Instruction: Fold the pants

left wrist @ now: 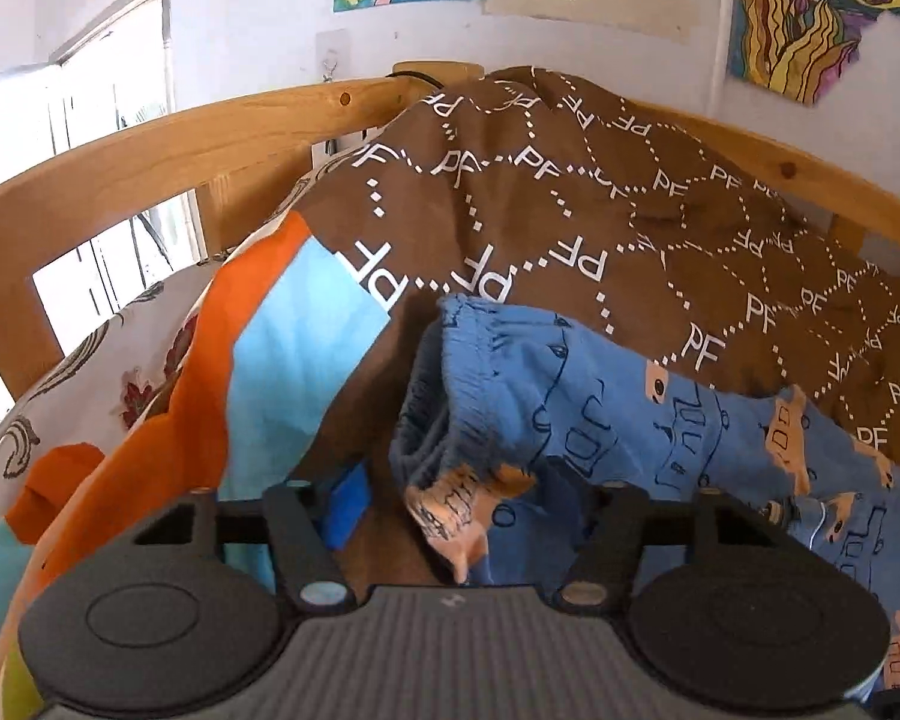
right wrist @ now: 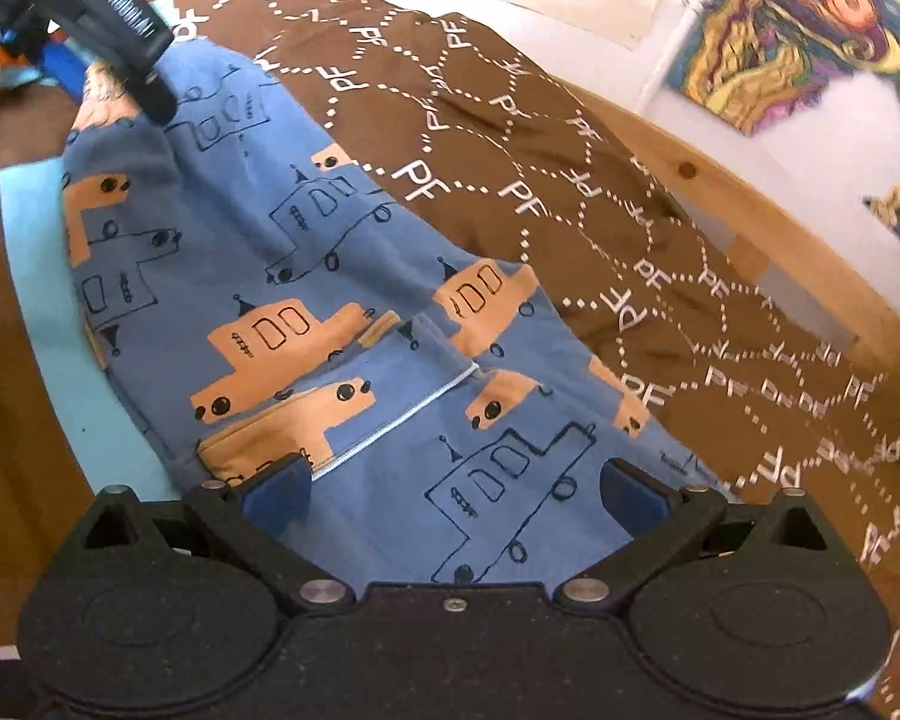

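Note:
The pants (right wrist: 306, 276) are blue with orange and outlined boat prints. They lie on the bed, folded lengthwise, waist end far left. In the left wrist view the elastic waistband (left wrist: 480, 360) bunches up just ahead of my left gripper (left wrist: 456, 504). Its jaws stand wide apart with a fold of pants cloth (left wrist: 450, 516) between them, not pinched. My right gripper (right wrist: 456, 486) is open, its blue pads (right wrist: 633, 495) spread over the leg end of the pants. The left gripper also shows in the right wrist view (right wrist: 126, 36) at the waist end.
A brown quilt with white PF lettering (left wrist: 630, 210) is heaped behind the pants. A wooden bed rail (left wrist: 180, 144) runs behind it. An orange and light blue sheet (left wrist: 258, 372) lies at left. Drawings (right wrist: 810, 24) hang on the white wall.

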Motion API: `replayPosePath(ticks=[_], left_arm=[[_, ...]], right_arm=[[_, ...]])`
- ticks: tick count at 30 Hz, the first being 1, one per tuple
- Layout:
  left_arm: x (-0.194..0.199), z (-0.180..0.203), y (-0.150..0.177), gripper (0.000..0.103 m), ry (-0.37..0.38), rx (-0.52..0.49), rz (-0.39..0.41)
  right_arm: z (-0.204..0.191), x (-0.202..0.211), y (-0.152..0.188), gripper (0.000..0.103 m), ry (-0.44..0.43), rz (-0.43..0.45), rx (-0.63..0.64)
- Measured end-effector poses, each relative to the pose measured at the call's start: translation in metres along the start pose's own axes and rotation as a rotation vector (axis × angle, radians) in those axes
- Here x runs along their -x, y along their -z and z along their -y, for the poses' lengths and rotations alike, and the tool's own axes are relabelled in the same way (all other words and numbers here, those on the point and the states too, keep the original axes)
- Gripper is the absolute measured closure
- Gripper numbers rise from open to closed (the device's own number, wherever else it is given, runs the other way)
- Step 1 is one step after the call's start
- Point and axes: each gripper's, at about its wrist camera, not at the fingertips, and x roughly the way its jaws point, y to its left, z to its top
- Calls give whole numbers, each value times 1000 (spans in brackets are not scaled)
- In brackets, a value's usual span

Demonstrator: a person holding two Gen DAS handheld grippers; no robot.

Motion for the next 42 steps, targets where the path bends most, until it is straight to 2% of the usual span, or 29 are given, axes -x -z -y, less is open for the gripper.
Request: replayPosePath(ticks=[4,6,8,10,12,15,20,24,29,32,35,38,40,42], left_arm=[[-1,-2,-3,47,6,44,-19],[-1,-5,-4,55,13,80,-29],[-2,-9,-5,57,25,111,-39],[-1,-10,-7,65,30,116,-44],[0,-9,-8,78,27,107,-46],[5,-3,-8,83,26,88,-30],[24,25,-8,85,31,-26,40],[45,49,-9,85,107,-106,93],[70,91,-3,85,224,-260,153],[79,122,3,85,318,-353,135],[83,156,13,85,387,-453,117],[82,185,27,85,446,-539,99],[78,206,39,83,471,-599,80],[72,222,55,71,478,-658,62]], right_arm=[[1,-1,2,1,-4,3,-26],[0,-1,2,1,1,6,-29],[-2,0,3,1,6,9,-25],[-2,0,3,1,7,9,-24],[-2,0,3,1,5,7,-25],[-2,0,3,1,5,5,-20],[6,13,0,1,-8,51,17],[29,33,-3,1,-11,96,43],[65,67,11,1,39,68,21],[92,87,27,1,114,43,-54],[121,102,40,1,162,55,-213],[147,112,54,1,159,109,-341],[159,111,61,1,148,125,-379],[169,107,68,1,123,126,-425]])
